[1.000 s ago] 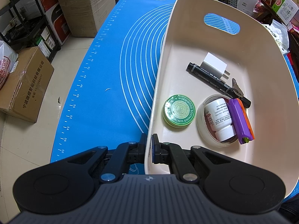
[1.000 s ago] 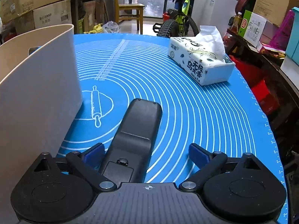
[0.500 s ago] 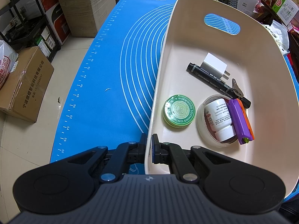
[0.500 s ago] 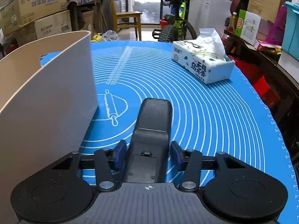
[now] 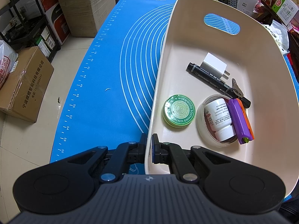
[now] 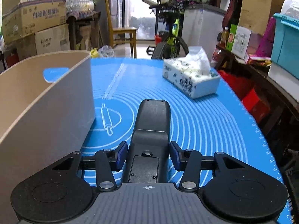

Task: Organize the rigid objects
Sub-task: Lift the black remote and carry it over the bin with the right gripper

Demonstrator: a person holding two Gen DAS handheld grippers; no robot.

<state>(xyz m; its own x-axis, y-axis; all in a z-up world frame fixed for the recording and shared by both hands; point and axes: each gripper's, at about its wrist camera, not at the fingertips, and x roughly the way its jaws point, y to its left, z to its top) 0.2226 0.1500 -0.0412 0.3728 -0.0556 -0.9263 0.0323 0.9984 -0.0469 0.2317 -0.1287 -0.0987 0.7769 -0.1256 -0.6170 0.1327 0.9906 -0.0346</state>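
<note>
The beige bin [image 5: 261, 59] on the blue mat [image 5: 115, 78] holds one green tin [image 5: 179, 110], one marker [image 5: 209, 75], one charger [image 5: 214, 66], one bottle [image 5: 219, 118]; left gripper [image 5: 149, 147] pinches its rim. On the right, one black remote [image 6: 149, 136], seemingly lifted, is clamped in the right gripper [image 6: 148, 155]; one tissue pack [image 6: 190, 78] sits beyond.

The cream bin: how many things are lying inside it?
7: white charger, black marker, keys, green tin, and white bottle in tape roll beside purple-orange toy.
</note>
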